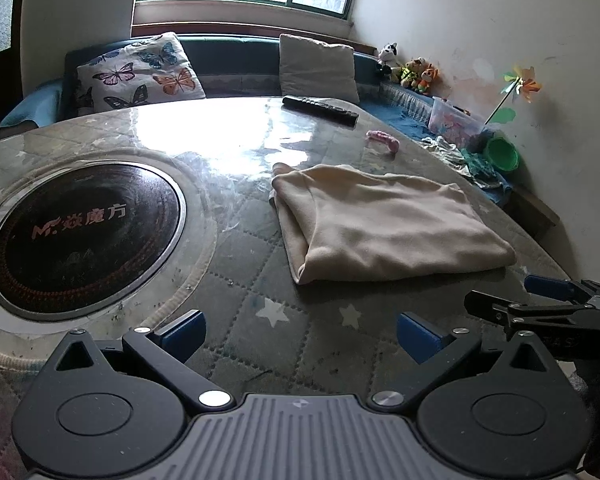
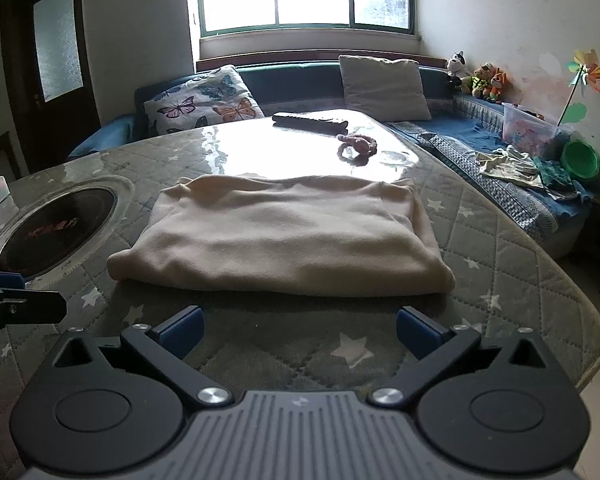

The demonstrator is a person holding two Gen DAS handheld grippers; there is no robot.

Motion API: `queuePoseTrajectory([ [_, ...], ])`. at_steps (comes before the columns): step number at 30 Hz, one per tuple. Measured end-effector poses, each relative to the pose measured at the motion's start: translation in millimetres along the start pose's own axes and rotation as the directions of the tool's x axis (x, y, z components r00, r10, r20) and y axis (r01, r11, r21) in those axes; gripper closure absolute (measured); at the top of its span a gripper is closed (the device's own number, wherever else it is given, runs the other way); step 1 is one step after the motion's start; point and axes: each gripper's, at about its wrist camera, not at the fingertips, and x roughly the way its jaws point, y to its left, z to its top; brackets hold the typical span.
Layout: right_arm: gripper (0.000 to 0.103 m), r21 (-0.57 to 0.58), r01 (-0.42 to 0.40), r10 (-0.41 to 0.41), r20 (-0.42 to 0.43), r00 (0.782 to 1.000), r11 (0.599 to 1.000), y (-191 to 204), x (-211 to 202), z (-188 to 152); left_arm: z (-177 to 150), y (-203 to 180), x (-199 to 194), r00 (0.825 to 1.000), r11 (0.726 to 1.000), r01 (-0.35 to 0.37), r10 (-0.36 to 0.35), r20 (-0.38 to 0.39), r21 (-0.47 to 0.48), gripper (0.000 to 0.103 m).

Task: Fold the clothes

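A cream garment lies folded into a thick rectangle on the quilted table; it also shows in the right wrist view. My left gripper is open and empty, hovering over the table to the near left of the garment. My right gripper is open and empty, just in front of the garment's near folded edge. The right gripper also shows at the right edge of the left wrist view. The left gripper's tip shows at the left edge of the right wrist view.
A round black induction cooktop is set in the table's left. A black remote and a pink hair tie lie at the far side. A sofa with pillows, toys, a plastic box and loose clothes stands behind.
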Motion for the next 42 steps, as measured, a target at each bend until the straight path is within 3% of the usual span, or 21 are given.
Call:
queuePoseTrajectory([
  [24,0.000,0.054,0.020,-0.019,-0.006,1.000,0.998,-1.6,-8.6,-16.5,-16.2,-23.1,0.8,0.997,0.988,-0.080,0.081,-0.001,0.132,0.000],
  [42,0.000,0.056,0.035,-0.034,-0.016,0.999,0.998,2.9,-4.9,-18.2,-19.0,-25.9,3.9,0.997,0.987,-0.070,0.072,-0.008,0.148,0.000],
])
